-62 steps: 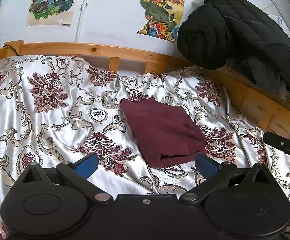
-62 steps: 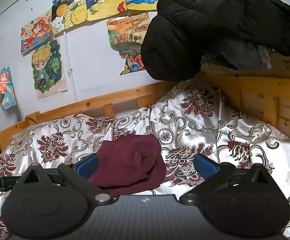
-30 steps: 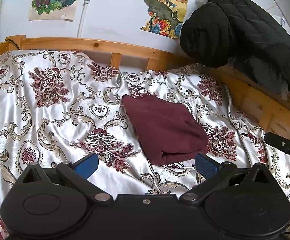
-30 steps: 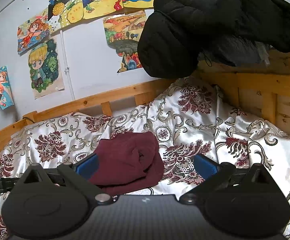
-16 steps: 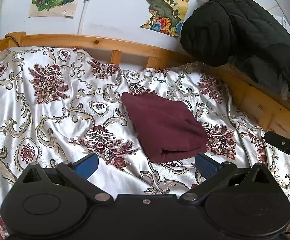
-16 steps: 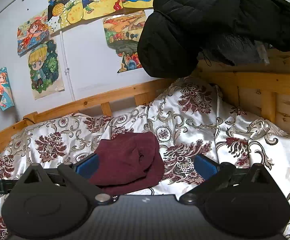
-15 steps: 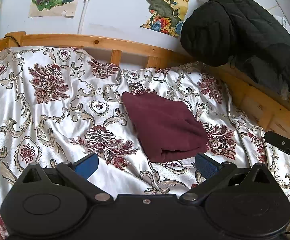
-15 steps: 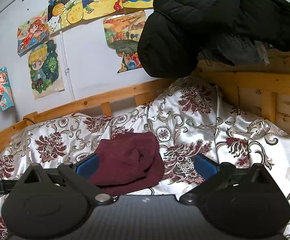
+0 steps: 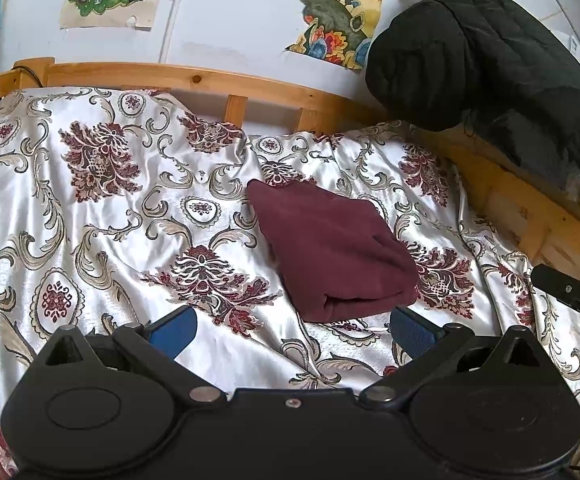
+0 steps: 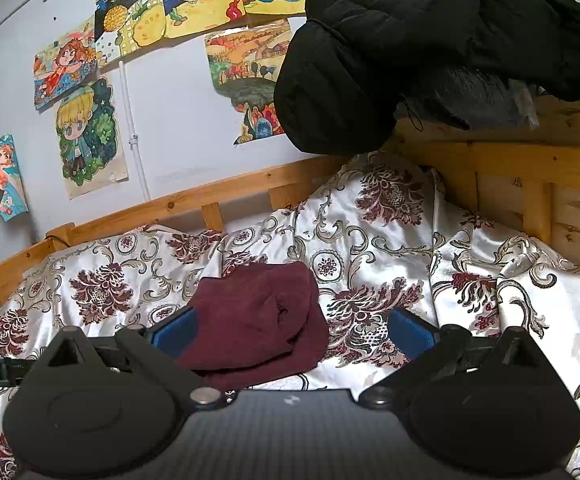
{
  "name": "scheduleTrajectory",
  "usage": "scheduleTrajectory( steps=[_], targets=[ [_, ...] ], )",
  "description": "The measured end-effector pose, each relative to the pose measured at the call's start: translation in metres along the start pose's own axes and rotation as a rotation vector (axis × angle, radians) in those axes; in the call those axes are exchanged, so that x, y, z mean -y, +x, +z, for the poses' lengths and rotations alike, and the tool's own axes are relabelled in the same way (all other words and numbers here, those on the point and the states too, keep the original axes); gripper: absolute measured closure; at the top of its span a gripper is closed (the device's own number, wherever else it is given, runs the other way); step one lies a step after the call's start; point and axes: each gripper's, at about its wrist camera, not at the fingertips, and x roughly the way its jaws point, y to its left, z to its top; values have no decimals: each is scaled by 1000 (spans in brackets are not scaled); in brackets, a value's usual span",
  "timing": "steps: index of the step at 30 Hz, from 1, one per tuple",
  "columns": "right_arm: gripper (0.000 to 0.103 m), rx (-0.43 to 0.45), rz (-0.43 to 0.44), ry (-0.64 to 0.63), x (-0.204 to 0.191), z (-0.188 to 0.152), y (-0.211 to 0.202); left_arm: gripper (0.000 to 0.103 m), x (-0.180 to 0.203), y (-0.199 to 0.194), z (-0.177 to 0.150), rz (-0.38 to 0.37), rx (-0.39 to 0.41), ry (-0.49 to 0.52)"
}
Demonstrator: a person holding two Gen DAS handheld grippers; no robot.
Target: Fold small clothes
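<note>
A small maroon garment (image 9: 330, 248) lies folded into a thick block on the floral satin bedspread (image 9: 102, 208). In the right wrist view the same garment (image 10: 254, 320) shows a rolled fold on top. My left gripper (image 9: 292, 326) hovers open just short of its near edge, blue pads wide apart with nothing between them. My right gripper (image 10: 290, 330) is open too, held back from the garment's other side, its left pad (image 10: 172, 334) in front of the cloth's edge. Neither touches the cloth.
A wooden bed rail (image 9: 210, 80) runs along the back and right (image 10: 530, 160). A black quilted jacket (image 10: 430, 40) hangs over the right corner rail. Drawings (image 10: 86, 136) are taped to the wall. The other gripper's tip (image 9: 570, 290) shows at the right edge.
Both grippers have drawn slightly back and up from the folded garment, which sits a bit farther off. The garment itself has not moved and both stay open.
</note>
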Motion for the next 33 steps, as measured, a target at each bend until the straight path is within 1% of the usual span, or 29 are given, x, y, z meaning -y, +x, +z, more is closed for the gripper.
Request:
scheduleTrajectory(
  steps=[5, 8, 10, 12, 14, 17, 21, 25, 33],
  targets=[
    [0, -1, -1, 1, 0, 0, 0, 1, 1, 1, 2, 17, -8, 0],
    [0, -4, -3, 4, 0, -3, 1, 1, 3, 4, 4, 44, -40, 10],
    [0, -5, -4, 5, 0, -3, 1, 1, 6, 6, 3, 89, -58, 34],
    [0, -6, -4, 5, 0, -4, 1, 1, 11, 8, 2, 164, -65, 71],
    [0, -9, -5, 5, -1, -4, 2, 1, 13, 9, 2, 214, -65, 93],
    [0, -12, -7, 5, -2, -6, 2, 1, 8, 8, 3, 212, -67, 69],
    [0, -18, -9, 6, -4, -6, 2, 1, 5, 8, 4, 254, -70, 63],
    [0, -24, -8, -1, -6, -6, 2, 1, 0, 7, 3, 253, -70, 34],
    [0, -29, -10, -2, -6, -6, 2, 1, -1, 10, 2, 274, -73, 37]
  ],
)
